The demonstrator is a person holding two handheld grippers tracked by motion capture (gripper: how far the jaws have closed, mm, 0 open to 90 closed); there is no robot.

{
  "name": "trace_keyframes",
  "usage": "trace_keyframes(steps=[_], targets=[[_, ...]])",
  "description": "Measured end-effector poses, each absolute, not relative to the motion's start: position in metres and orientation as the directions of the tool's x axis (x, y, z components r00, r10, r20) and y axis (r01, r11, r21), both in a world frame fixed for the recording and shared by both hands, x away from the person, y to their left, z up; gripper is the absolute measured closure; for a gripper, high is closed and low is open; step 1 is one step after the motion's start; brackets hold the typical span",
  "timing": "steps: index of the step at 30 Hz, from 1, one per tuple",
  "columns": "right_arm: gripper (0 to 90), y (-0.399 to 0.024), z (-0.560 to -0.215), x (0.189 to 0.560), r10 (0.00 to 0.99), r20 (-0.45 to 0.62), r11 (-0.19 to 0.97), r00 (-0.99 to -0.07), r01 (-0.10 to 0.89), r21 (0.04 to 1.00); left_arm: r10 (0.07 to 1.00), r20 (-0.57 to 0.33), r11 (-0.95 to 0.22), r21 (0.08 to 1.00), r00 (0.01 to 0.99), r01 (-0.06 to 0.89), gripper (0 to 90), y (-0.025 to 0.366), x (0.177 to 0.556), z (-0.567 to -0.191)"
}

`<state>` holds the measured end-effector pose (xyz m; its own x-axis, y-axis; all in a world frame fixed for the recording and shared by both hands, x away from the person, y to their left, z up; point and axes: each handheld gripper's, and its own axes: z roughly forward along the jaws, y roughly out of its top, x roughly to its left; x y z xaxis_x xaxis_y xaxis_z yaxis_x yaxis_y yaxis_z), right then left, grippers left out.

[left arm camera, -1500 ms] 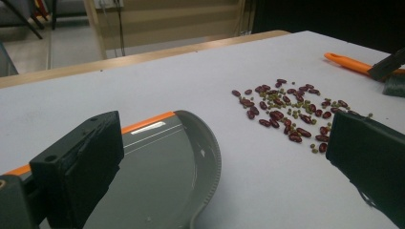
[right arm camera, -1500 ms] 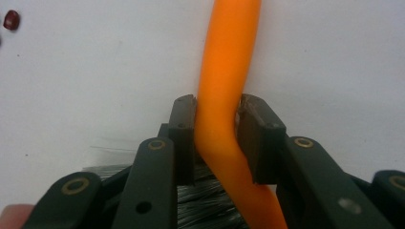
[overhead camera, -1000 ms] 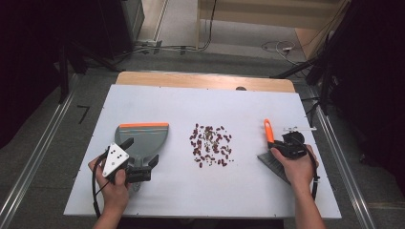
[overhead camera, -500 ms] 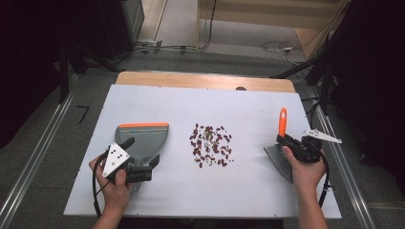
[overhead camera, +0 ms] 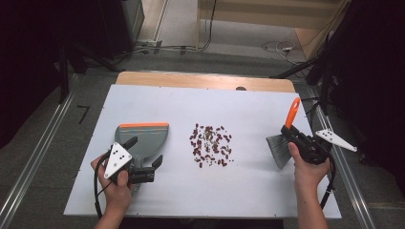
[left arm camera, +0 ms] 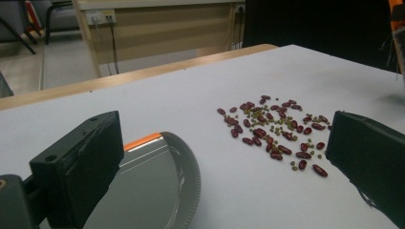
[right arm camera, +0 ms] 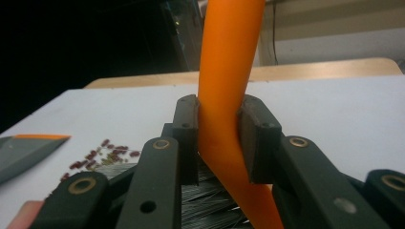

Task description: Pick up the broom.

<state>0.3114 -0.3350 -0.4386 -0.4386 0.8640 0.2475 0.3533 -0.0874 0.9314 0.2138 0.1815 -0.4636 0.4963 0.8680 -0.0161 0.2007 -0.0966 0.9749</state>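
A grey dustpan (overhead camera: 143,136) with an orange front lip lies flat at the table's left. My left gripper (overhead camera: 144,151) rests over its handle end with the jaws standing wide apart. In the left gripper view the dustpan's rim (left arm camera: 162,181) lies beside the left jaw, and neither pad presses on it. Red and small green beans (overhead camera: 210,145) are scattered mid-table. My right gripper (overhead camera: 291,133) is shut on the orange handle of a brush (right arm camera: 224,95). It holds the brush off the table at the right, with the grey bristles (overhead camera: 278,150) low and facing the beans.
The white tabletop (overhead camera: 239,102) ends in a wooden strip (overhead camera: 205,81) at the back. Metal rails (overhead camera: 353,191) run along both sides on the floor. Cables lie on the floor beyond the table, and dark equipment stands at the far left and right.
The right gripper has lifted the brush off the table and swung it to the right, its handle now tilted up and away. The left hand and dustpan have stayed put.
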Motion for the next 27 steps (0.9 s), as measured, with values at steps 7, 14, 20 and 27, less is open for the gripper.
trace_keyframes(steps=[7,14,20,27], targets=[[69.6,-0.313,-0.424,0.305,0.840,0.234,-0.080,-0.490,0.315,0.946,0.852,-0.041,-0.080,0.975,0.522,0.207,0.0,0.173,0.215,-0.460],[69.6,-0.289,-0.420,0.303,0.817,0.216,-0.049,-0.535,0.308,0.950,0.840,-0.053,-0.079,0.973,0.540,0.217,0.0,0.164,0.217,-0.458],[69.6,-0.268,-0.416,0.301,0.794,0.206,-0.039,-0.572,0.290,0.956,0.820,-0.045,-0.090,0.974,0.570,0.207,0.0,0.152,0.223,-0.453],[69.6,-0.255,-0.410,0.296,0.782,0.204,-0.051,-0.589,0.266,0.963,0.790,-0.043,-0.097,0.976,0.611,0.194,0.0,0.136,0.233,-0.448]])
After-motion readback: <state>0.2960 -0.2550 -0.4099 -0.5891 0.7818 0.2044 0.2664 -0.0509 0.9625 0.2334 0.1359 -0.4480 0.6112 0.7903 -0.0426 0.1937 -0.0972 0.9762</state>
